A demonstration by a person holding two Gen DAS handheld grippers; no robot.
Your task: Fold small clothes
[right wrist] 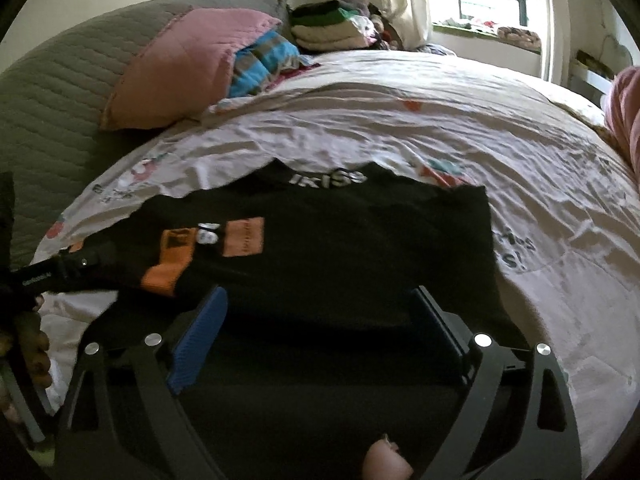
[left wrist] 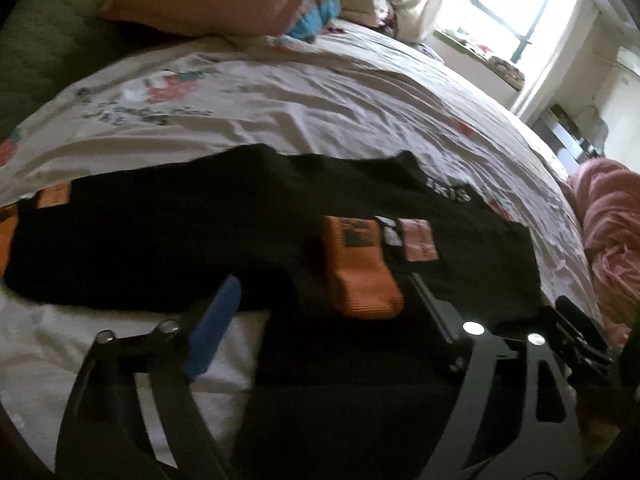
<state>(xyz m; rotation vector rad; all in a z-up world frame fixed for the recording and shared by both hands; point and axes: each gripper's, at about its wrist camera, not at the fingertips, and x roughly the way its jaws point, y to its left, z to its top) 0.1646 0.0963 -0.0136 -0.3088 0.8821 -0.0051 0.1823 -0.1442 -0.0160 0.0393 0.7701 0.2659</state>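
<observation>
So the black top (right wrist: pixel 340 248) with orange patches was lying spread flat on the bed (right wrist: pixel 400 120), near edge closest to the cameras. Both the left tongs (left wrist: pixel 320 316) and right tongs (right wrist: pixel 320 328) were spread wide apart just above it, nothing pinched between them. Pink pillow (right wrist: pixel 192 64) sat up by the headboard.

Black garment (left wrist: pixel 200 232) sleeve cut off at left edge.

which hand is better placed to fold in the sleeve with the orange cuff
Left, probably. The left gripper is open with the orange cuff just ahead, between its fingers. The right gripper is open over the plain side of the black shirt.
</observation>
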